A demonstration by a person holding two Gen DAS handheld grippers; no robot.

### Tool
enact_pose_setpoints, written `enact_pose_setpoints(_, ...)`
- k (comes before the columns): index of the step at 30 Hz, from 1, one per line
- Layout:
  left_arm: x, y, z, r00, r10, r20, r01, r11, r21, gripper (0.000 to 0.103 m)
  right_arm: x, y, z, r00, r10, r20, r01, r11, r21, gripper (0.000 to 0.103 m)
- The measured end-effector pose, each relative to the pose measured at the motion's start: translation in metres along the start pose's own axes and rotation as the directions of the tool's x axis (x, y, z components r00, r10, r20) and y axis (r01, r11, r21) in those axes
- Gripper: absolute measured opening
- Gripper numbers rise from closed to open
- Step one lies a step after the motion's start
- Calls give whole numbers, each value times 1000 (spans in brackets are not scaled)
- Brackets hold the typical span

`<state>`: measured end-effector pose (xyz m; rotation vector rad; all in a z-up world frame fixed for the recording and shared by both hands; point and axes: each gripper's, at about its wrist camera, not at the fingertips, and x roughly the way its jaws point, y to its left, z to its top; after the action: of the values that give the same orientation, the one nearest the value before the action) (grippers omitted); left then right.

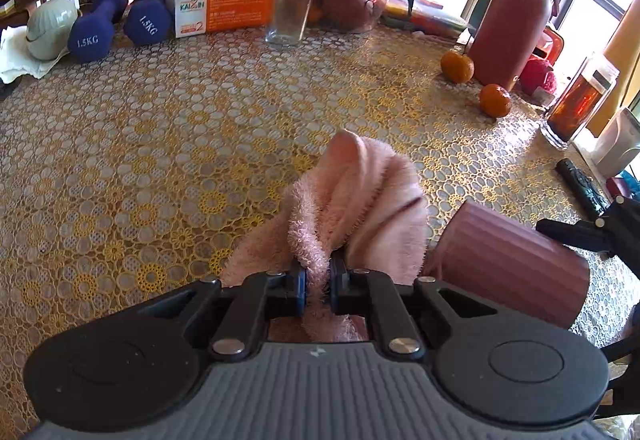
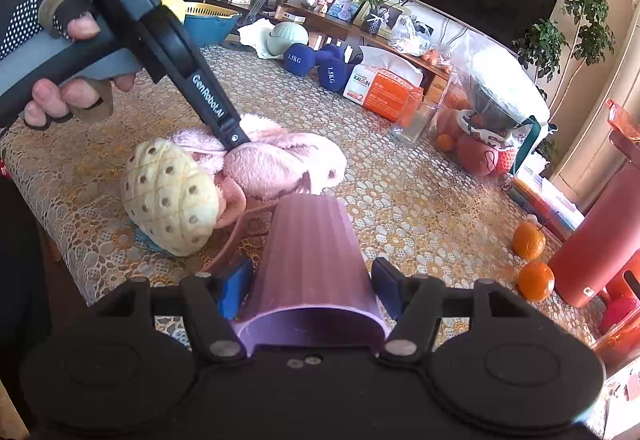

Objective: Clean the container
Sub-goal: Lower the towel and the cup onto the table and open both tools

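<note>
My left gripper [image 1: 318, 280] is shut on a fluffy pink towel [image 1: 360, 200], which bunches up in front of its blue pads. In the right wrist view the left gripper [image 2: 236, 138] is held by a gloved hand [image 2: 60, 24], its tip buried in the towel [image 2: 280, 160] on the table. My right gripper [image 2: 312, 288] is shut on a mauve ribbed cup [image 2: 312, 240], which lies sideways with its open mouth toward the camera. In the left wrist view the cup [image 1: 508, 260] is just right of the towel. A yellow pineapple-shaped object [image 2: 172, 196] lies beside the towel.
The table has a lace cloth [image 1: 160, 140]. Along the far side stand two blue dumbbells [image 1: 116, 24], a tissue box [image 1: 220, 4] and an empty glass [image 1: 286, 16]. Two oranges [image 1: 476, 82], a red flask [image 1: 512, 20], a tea bottle [image 1: 576, 104] and a remote [image 1: 580, 184] are on the right.
</note>
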<state>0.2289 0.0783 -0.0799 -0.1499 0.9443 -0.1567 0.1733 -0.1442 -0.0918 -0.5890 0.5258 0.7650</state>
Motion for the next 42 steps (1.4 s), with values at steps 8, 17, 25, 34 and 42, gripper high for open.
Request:
enact_pose_setpoints(8,-11,-7,0,1000,19,23,-20,1000,12,11,-2,2,3,1000,-8,-19,8,1000,19,65)
enact_pose_setpoints(17,-34,-21,-6,995,73,70,-77,995,60,31,-21,-3,8,1000,-18,0,18,997,74,72)
enact_pose_setpoints(25,-72,-40,-20,983,89,159,-106,989,100,63,-57,-12,10,998,-2,65,-14,969,246,84)
enact_pose_setpoints(34,-107,-55,-47,969,82,232,-109,988,106,96,-90,-10,-1,987,8,158,-72,913,402,102)
enact_pose_setpoints(42,-123,-65,-64,964,37,263,-73,989,131,102,-101,-9,-6,982,-9,188,-79,888,453,102)
